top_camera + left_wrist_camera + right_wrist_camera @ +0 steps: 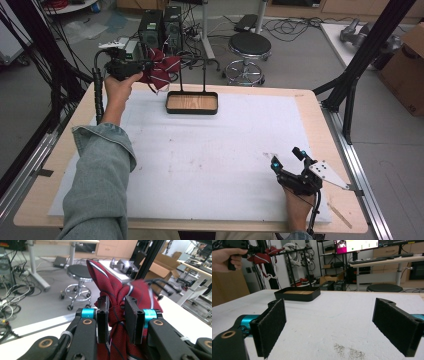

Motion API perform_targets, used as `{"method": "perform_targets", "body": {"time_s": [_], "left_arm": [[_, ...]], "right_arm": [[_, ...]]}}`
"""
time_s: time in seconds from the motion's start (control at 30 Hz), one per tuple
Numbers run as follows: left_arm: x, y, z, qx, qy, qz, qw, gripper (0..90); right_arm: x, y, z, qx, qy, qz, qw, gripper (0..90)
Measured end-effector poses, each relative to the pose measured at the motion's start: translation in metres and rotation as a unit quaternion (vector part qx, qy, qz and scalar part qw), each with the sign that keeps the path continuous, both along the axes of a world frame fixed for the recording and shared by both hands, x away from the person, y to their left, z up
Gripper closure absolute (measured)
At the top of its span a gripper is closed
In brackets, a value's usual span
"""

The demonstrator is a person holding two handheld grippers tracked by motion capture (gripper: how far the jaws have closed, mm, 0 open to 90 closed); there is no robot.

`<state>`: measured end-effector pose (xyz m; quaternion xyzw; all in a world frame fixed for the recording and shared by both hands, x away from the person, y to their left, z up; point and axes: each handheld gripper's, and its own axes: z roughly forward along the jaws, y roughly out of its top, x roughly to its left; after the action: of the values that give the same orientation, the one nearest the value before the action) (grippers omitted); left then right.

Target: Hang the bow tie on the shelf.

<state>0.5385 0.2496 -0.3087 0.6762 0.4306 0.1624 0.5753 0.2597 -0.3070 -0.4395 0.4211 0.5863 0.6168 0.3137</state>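
Note:
A dark red striped tie (160,70) is bunched up in the air above the table's far left corner. My left gripper (145,64) is shut on it; in the left gripper view the black pads (103,317) squeeze the knotted cloth (117,312). A black stand with a wooden tray base (192,103) and two upright rods sits at the far middle of the table, just right of the tie. My right gripper (287,159) rests near the front right, open, with nothing between its pads (272,326). The right gripper view shows the tie (263,256) far off at upper left.
A white sheet (210,150) covers most of the wooden table. Behind the table stand a round black stool (249,50), computer towers (160,27) and floor cables. A black frame post (367,50) rises at the right, with a cardboard box (407,70) beyond it.

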Motion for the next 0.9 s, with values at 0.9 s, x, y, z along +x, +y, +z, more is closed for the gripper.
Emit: {"method": "perform_targets", "body": {"time_s": [0.9], "left_arm": [[0.005,-0.035,-0.043,0.125,0.024,-0.002,0.9919,73.3]], "right_arm": [[0.000,0.001,0.000,-0.002,0.003,0.000,1.0000,10.8]]}}
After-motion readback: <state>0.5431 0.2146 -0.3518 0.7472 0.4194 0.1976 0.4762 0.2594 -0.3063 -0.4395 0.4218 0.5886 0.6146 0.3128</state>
